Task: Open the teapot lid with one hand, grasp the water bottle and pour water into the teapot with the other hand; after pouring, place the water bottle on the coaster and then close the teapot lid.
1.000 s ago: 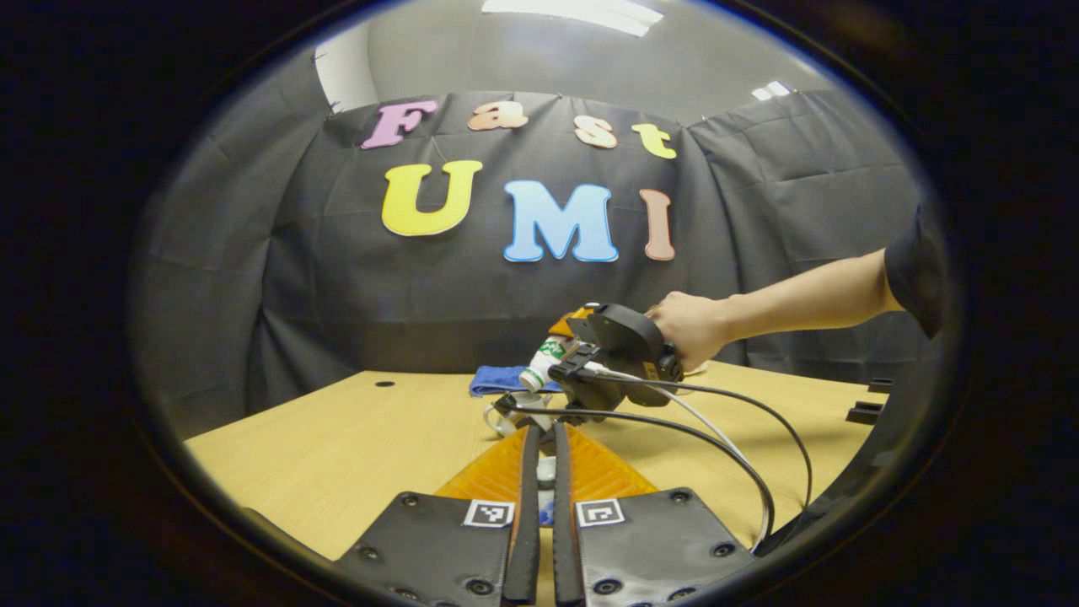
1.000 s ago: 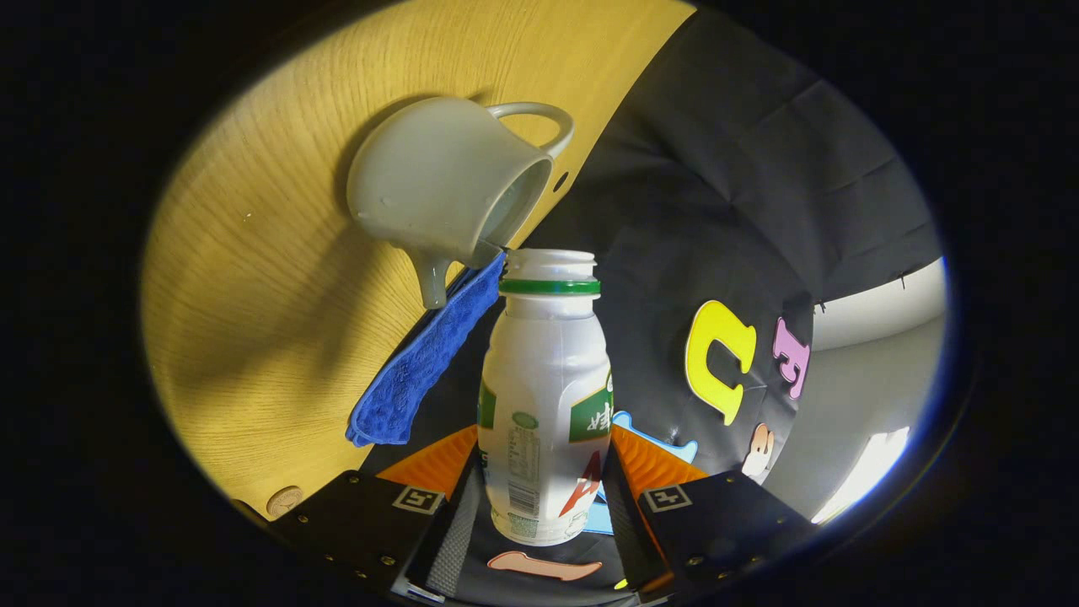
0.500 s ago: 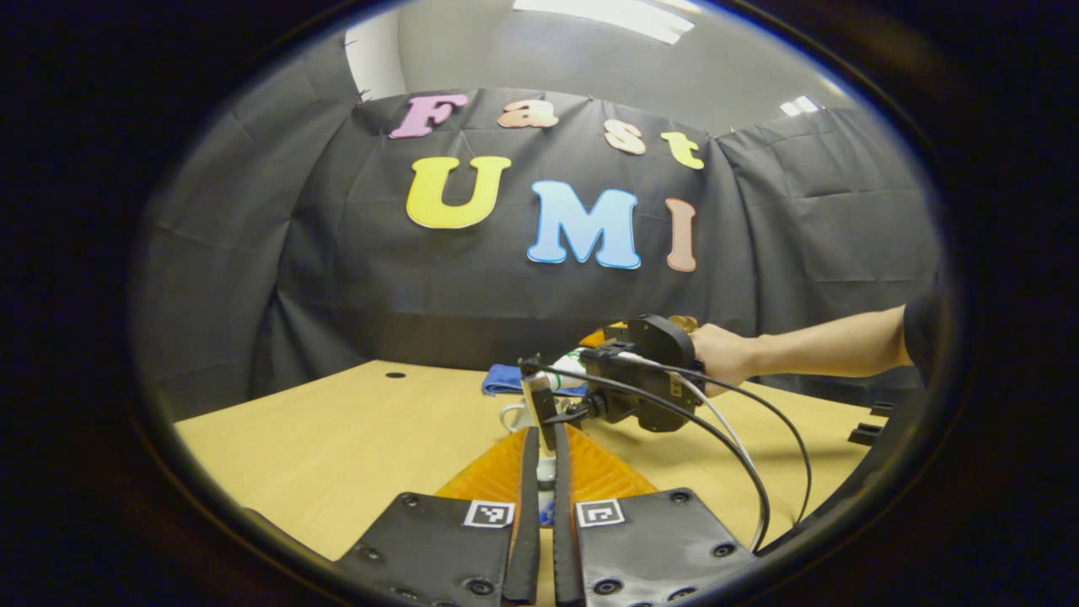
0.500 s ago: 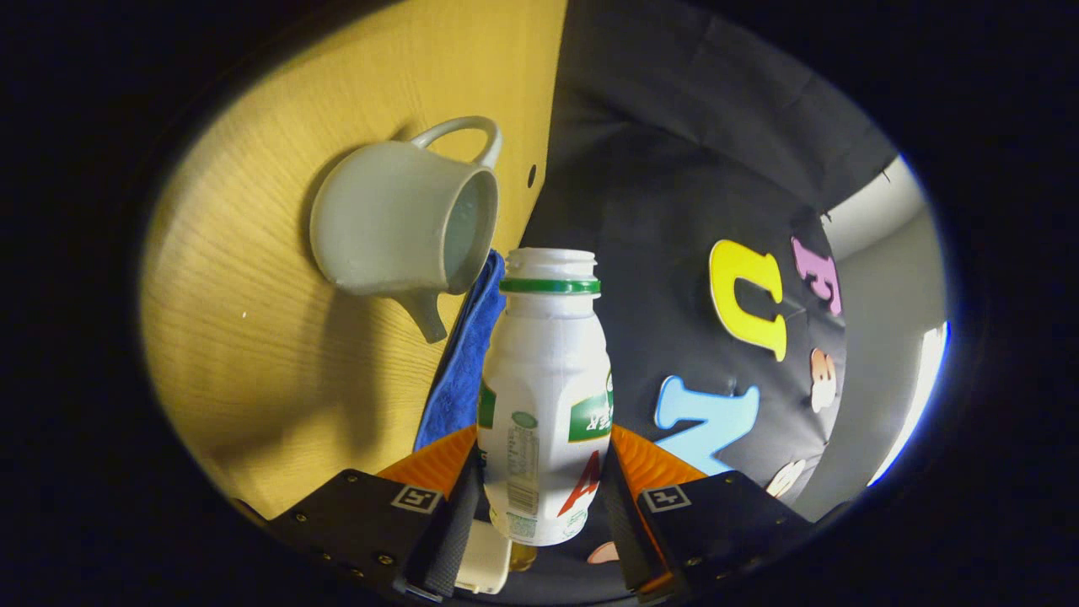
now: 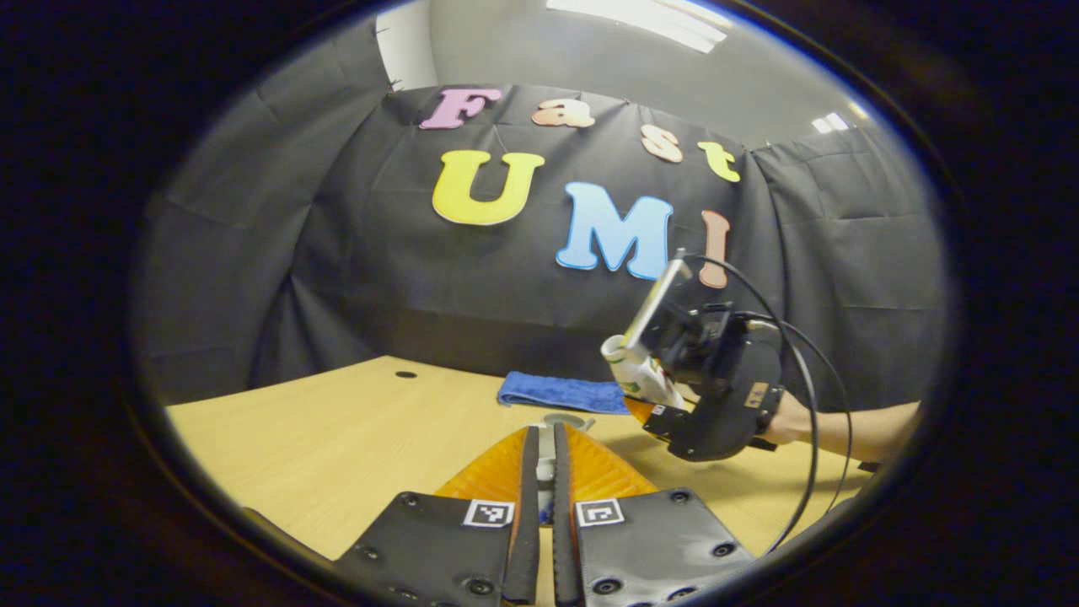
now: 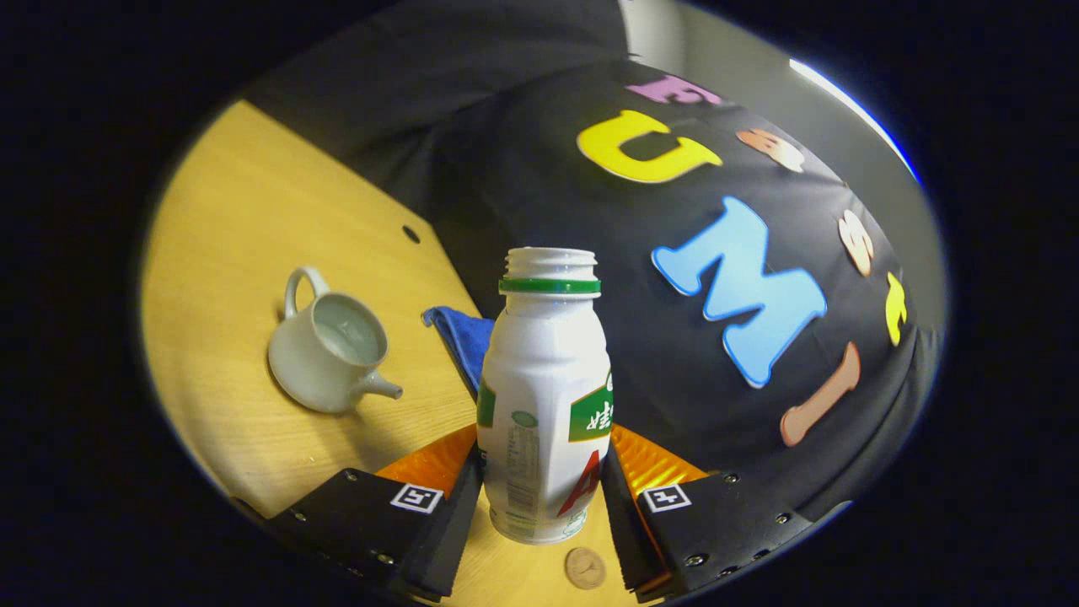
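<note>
My right gripper (image 6: 539, 497) clamps the uncapped water bottle (image 6: 544, 396) near-upright, the teapot (image 6: 330, 350) looks filled, my left gripper (image 5: 539, 497) stands narrow, so coaster and lid remain.

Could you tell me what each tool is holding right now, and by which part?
The right tool grips the water bottle by its lower body. The left tool pinches something small that cannot be made out.

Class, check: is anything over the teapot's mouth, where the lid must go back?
Nothing visible. The teapot mouth is bare; the bottle, held in the right gripper, is off to its side, and the cloth lies beside it.
</note>
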`<state>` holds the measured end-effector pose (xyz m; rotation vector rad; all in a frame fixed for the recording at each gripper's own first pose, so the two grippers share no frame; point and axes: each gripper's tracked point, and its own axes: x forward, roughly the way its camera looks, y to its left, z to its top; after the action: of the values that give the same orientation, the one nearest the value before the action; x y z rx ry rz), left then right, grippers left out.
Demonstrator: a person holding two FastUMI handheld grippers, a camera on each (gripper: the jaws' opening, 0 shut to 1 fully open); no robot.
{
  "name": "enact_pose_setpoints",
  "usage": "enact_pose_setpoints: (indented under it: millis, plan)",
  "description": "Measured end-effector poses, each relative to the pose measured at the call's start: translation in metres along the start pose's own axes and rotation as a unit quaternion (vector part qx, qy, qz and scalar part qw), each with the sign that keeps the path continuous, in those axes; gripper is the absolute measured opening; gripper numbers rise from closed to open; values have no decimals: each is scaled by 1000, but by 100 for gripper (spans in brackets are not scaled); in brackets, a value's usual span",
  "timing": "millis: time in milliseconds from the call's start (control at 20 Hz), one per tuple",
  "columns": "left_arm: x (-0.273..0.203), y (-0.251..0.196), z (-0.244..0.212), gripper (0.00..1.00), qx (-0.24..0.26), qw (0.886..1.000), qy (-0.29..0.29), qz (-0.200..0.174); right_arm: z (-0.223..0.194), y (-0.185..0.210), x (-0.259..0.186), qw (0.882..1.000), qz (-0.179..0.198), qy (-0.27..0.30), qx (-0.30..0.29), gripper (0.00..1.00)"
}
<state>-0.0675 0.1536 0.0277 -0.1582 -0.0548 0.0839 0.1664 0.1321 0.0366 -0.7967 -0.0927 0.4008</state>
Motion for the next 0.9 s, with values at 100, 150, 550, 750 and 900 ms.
enact_pose_setpoints:
  millis: [100, 150, 550, 750, 900]
  plan:
    - [23, -4, 3, 9, -3, 1000, 4, -12, -4, -10, -23, 993, 1, -7, 116, 71]
    - [34, -6, 7, 17, -13, 1000, 4, -23, -4, -15, -36, 985, 5, -13, 172, 71]
    - [145, -39, -5, 13, -7, 996, 38, -75, -17, -65, -121, 931, 19, -44, 362, 71]
    - [189, -38, -27, 16, 43, 996, 55, -51, -39, -75, -135, 940, -2, -44, 339, 71]
    - [207, -37, -43, 17, 38, 996, 70, -45, -55, -84, -138, 942, -15, -42, 333, 71]
